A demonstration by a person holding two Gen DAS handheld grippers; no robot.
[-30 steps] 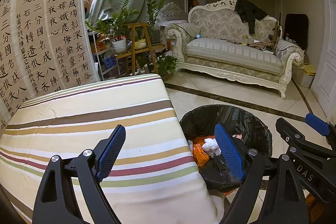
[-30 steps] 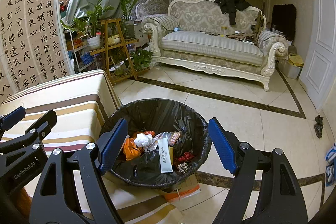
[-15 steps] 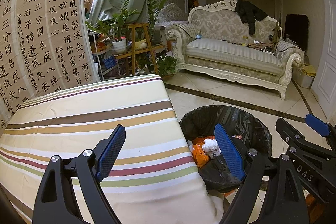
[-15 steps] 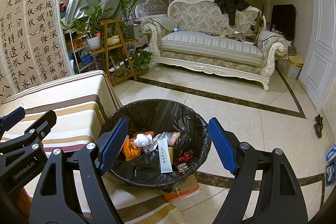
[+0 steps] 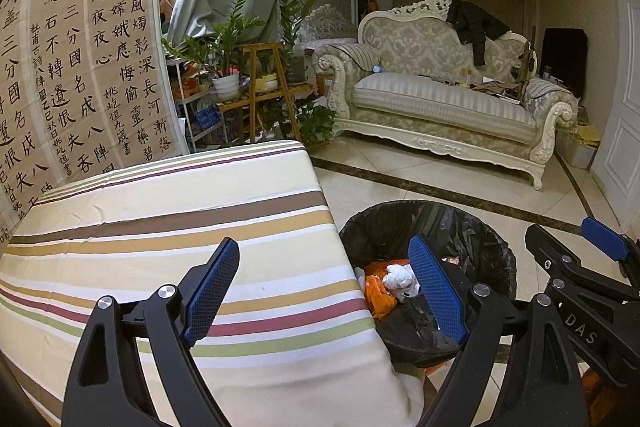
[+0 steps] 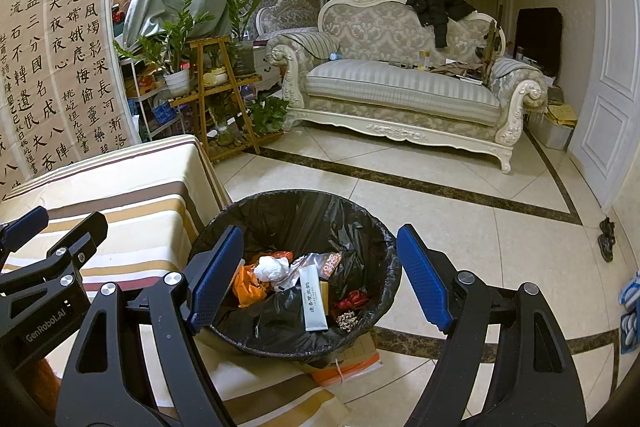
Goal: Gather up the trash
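Striped cloth (image 5: 168,239) covers the table nearest the cameras, with bands of cream, brown, tan, red and green. Above it, the left gripper (image 5: 324,287) has its blue pads spread wide, with nothing between them. The right gripper (image 6: 316,275) is also spread wide and empty, and sits above the trash bin (image 6: 360,227).

The bin stands on the tiled floor (image 6: 460,227), just beside the table's right edge, and is lined with a black bag. Inside lie a crumpled white tissue (image 6: 272,267), an orange wrapper (image 6: 248,285), a long white sachet (image 6: 314,301) and a red scrap (image 6: 352,299). A flat orange-edged carton (image 6: 352,367) shows under the bin's near side.

Farther back, a wooden plant stand (image 6: 216,95) holds potted plants. Calligraphy sheets (image 5: 80,67) hang on the left wall. An ornate cream sofa (image 6: 400,87) stands against the far wall, a black jacket (image 6: 436,7) draped over its backrest.
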